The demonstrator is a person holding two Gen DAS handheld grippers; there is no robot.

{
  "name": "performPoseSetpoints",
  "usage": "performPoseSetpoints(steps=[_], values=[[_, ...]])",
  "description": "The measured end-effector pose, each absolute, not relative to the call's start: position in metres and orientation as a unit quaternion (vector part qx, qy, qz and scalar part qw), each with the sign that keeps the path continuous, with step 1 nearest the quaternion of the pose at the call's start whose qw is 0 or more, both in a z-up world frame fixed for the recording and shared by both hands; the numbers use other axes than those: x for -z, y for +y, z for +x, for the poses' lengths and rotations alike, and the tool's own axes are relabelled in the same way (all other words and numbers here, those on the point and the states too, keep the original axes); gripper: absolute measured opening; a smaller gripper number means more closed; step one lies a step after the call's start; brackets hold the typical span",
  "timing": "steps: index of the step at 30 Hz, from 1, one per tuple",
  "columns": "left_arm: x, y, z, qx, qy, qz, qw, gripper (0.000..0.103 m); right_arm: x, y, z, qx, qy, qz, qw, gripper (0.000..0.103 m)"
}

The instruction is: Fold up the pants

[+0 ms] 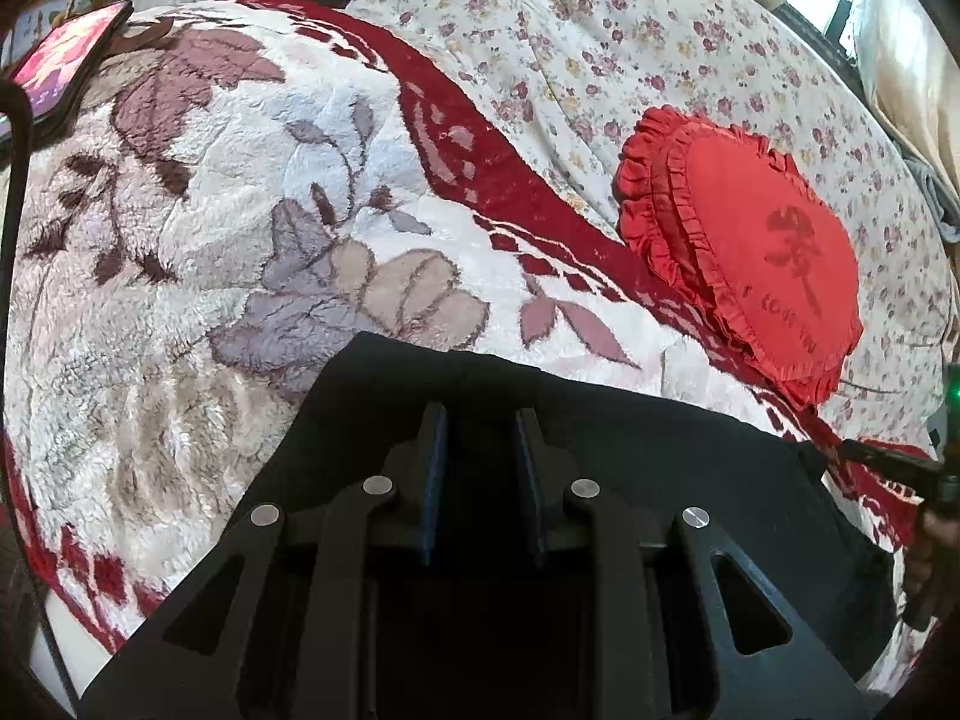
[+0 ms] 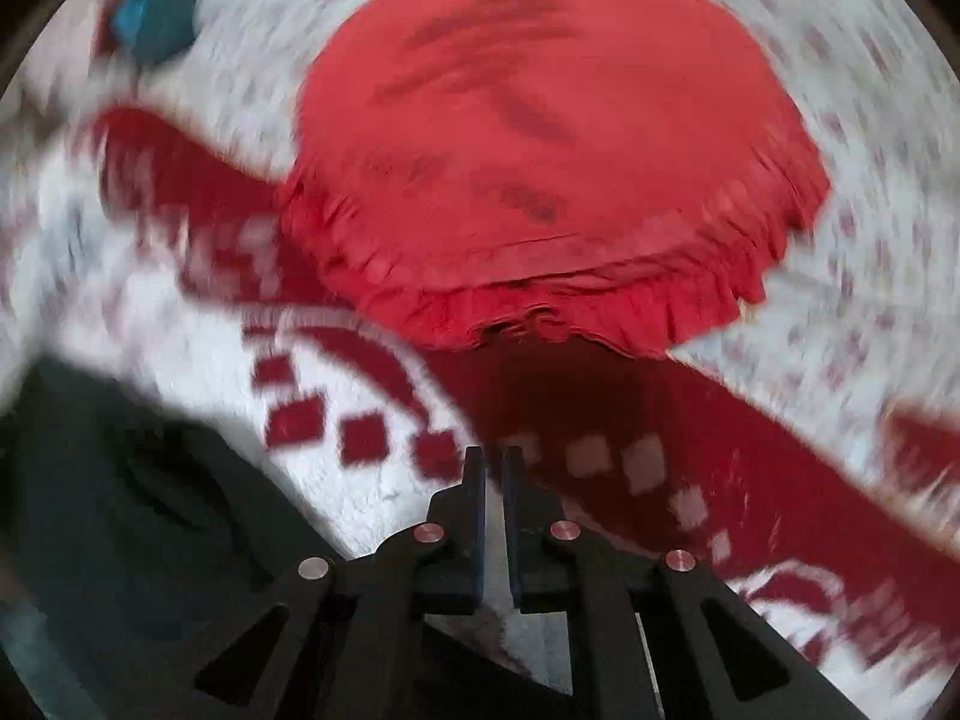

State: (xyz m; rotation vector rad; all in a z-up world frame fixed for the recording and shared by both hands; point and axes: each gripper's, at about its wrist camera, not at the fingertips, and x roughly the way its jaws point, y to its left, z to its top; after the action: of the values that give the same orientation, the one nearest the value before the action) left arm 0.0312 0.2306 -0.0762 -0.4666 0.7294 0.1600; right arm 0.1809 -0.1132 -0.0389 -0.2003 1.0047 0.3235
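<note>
My left gripper [image 1: 477, 420] hangs over the black fabric pants [image 1: 600, 420] spread on the plush white-and-red floral blanket [image 1: 198, 228], its fingers narrowly apart with nothing visibly pinched. My right gripper [image 2: 493, 462] is closed and empty (that view is blurred), pointing toward the red ruffled heart-shaped cushion [image 2: 540, 138]; the pants lie at its left.

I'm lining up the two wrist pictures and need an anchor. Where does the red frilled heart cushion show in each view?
Left wrist: red heart cushion sits right of centre, on the floral sheet at the blanket's red border.
Right wrist: cushion fills the upper middle, blurred.
Shared landmark: the blanket's red checked border running beside the cushion.
</note>
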Motion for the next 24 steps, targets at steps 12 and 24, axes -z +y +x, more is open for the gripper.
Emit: performPoseSetpoints(steps=[12, 24], values=[[0.078, 0.231, 0.033, -0.075, 0.350, -0.225, 0.906, 0.023, 0.053, -0.045, 0.188, -0.301, 0.501, -0.034, 0.810, 0.001], [0.078, 0.231, 0.034, -0.071, 0.354, -0.226, 0.905, 0.023, 0.069, -0.067, 0.157, -0.376, 0.541, 0.020, 0.752, 0.000]])
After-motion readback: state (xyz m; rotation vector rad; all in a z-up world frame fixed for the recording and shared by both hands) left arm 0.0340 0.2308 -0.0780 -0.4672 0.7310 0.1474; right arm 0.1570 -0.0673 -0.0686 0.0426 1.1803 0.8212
